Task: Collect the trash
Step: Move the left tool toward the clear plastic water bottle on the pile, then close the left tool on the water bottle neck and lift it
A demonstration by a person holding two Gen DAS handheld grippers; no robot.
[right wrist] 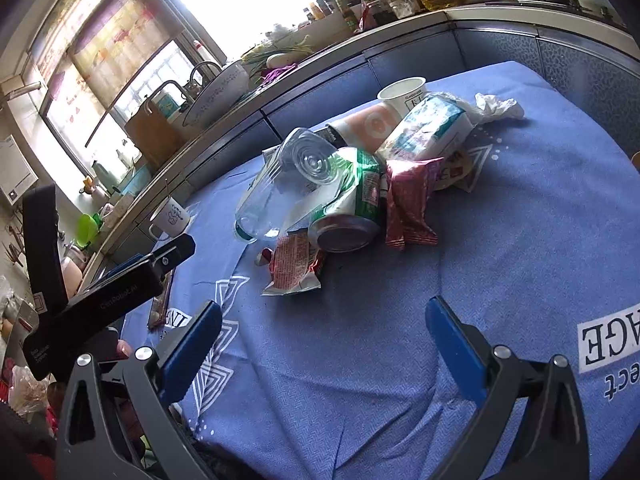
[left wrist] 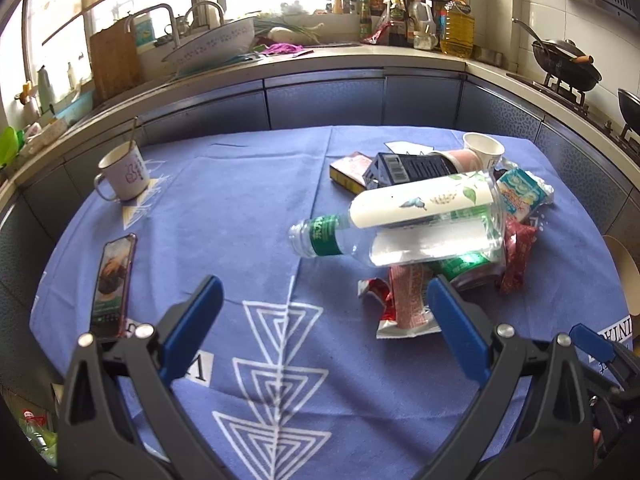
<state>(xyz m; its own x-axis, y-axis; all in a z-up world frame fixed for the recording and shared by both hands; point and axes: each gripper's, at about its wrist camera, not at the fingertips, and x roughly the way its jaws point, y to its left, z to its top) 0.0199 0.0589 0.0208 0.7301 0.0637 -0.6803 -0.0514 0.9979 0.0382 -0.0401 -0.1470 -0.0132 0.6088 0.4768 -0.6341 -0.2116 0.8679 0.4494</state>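
Observation:
A heap of trash lies on the blue tablecloth [left wrist: 248, 208]: a clear plastic bottle [left wrist: 384, 240] with a green label on its side, a white tube with a butterfly print [left wrist: 420, 200] across it, a dark carton [left wrist: 412, 168], a paper cup [left wrist: 482, 148], a green can [right wrist: 352, 208], red wrappers [left wrist: 404, 300] and a tissue pack [right wrist: 428, 128]. My left gripper [left wrist: 326, 312] is open, hovering just short of the heap with nothing between its fingers. My right gripper [right wrist: 324, 332] is open and empty over bare cloth, nearer than the can and wrappers [right wrist: 408, 204].
A white mug [left wrist: 124, 172] with a spoon and a phone [left wrist: 112, 284] lie on the table's left side. Behind runs a kitchen counter with a sink, a basin [left wrist: 216, 44], oil bottles [left wrist: 456, 28] and a wok [left wrist: 564, 64]. The left gripper's body [right wrist: 104, 296] shows at left in the right wrist view.

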